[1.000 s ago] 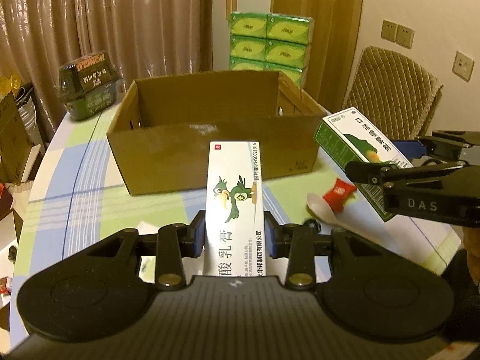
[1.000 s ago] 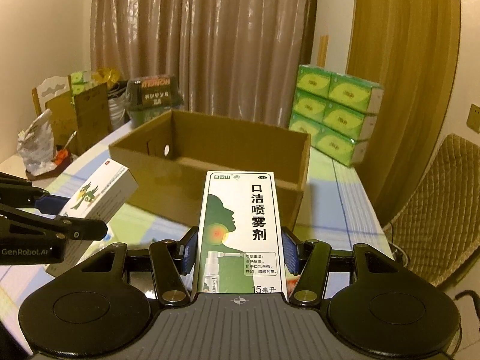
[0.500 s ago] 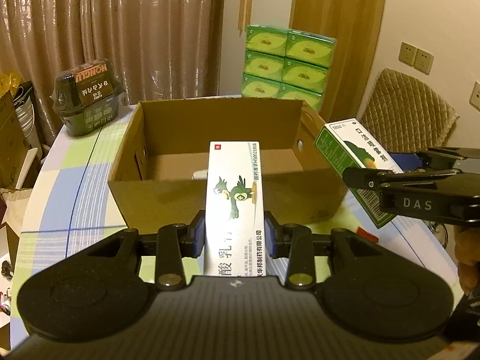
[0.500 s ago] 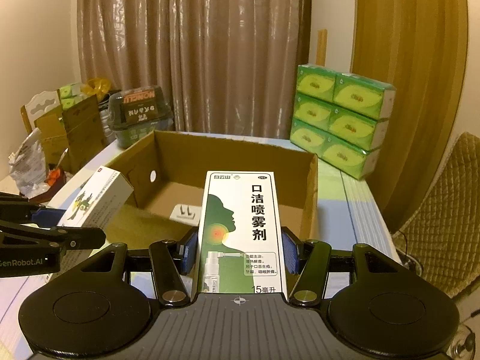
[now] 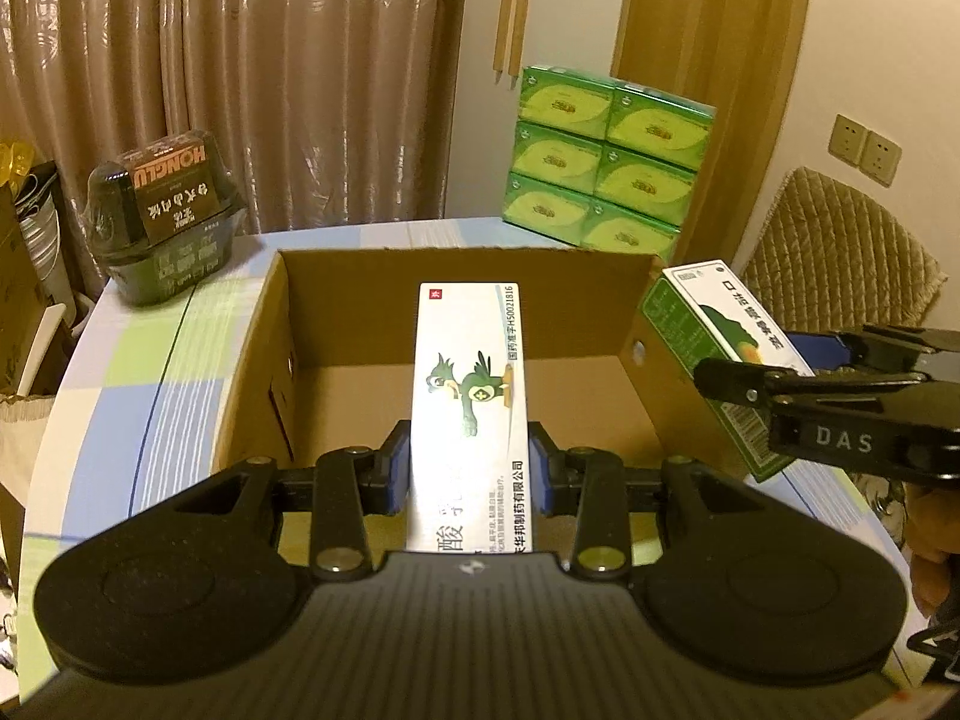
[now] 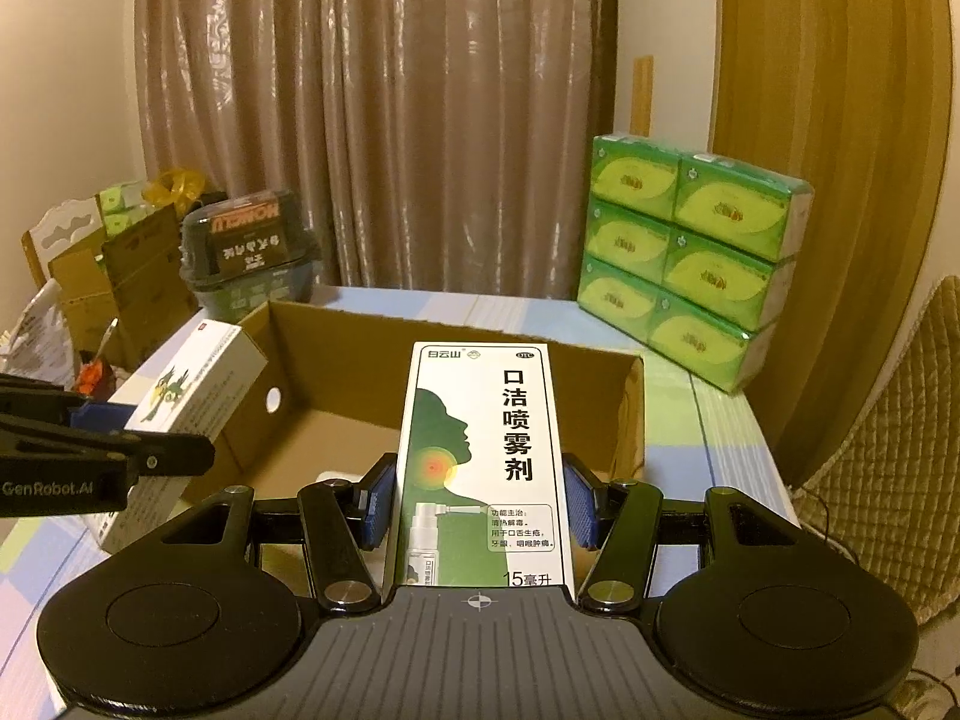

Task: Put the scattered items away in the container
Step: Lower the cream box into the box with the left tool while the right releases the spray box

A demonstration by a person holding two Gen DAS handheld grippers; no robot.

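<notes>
An open brown cardboard box (image 5: 258, 360) (image 6: 630, 414) stands on the checked tablecloth. My left gripper (image 5: 470, 474) is shut on a white ointment carton with a green bird (image 5: 471, 396), held above the box's near wall and reaching over its inside. My right gripper (image 6: 480, 507) is shut on a green-and-white mouth spray carton (image 6: 480, 456), likewise over the box's near edge. Each gripper shows in the other's view: the spray carton (image 5: 720, 348) at the box's right wall, the ointment carton (image 6: 186, 384) at its left wall. A small white item (image 6: 333, 476) lies on the box floor.
A stack of green tissue packs (image 5: 606, 162) (image 6: 690, 264) stands behind the box at the right. A dark green wrapped pack (image 5: 162, 216) (image 6: 252, 252) sits at the back left. A padded chair (image 5: 840, 264) is beyond the table's right edge, cartons and bags (image 6: 90, 276) off its left.
Both grippers have moved forward with their cartons, from in front of the box to over its near wall. The box's inside has come into view. The red item and spoon have dropped out of sight.
</notes>
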